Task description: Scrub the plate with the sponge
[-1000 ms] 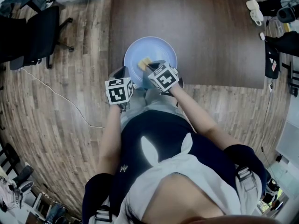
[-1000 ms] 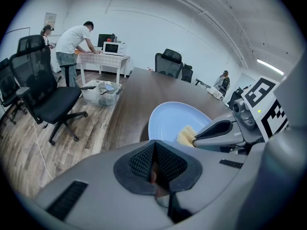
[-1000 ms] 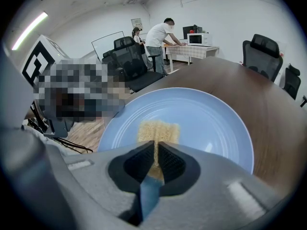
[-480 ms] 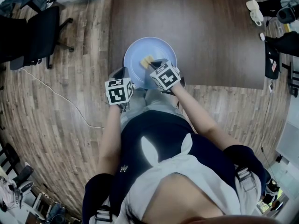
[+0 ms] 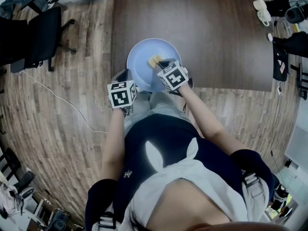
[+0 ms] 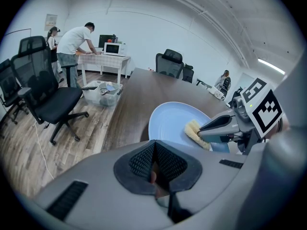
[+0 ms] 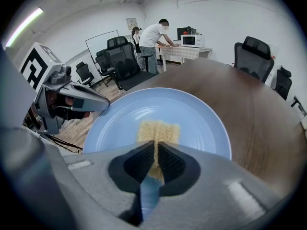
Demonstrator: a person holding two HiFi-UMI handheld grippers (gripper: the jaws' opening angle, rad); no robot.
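Gripping the yellow sponge (image 7: 158, 131), the right gripper (image 7: 156, 147) has its jaws narrowed onto the sponge's near end. The rest of the sponge sticks out beyond the tips, its long axis in line with the jaws and pointing to the far side. It lies flat on the light blue plate (image 7: 211, 123), about the middle. The plate rests on the dark wooden table (image 5: 192, 23), at its near edge.

The left gripper (image 6: 154, 147) has its jaws drawn together with nothing clearly between them. Its tip is at the plate's near-left rim, though contact cannot be confirmed.

Assessment: scrubbing is in hand. Bare plate lies far, left and right of the sponge, so the next stroke should sweep outward. An unsteadied plate could slide off the near edge.
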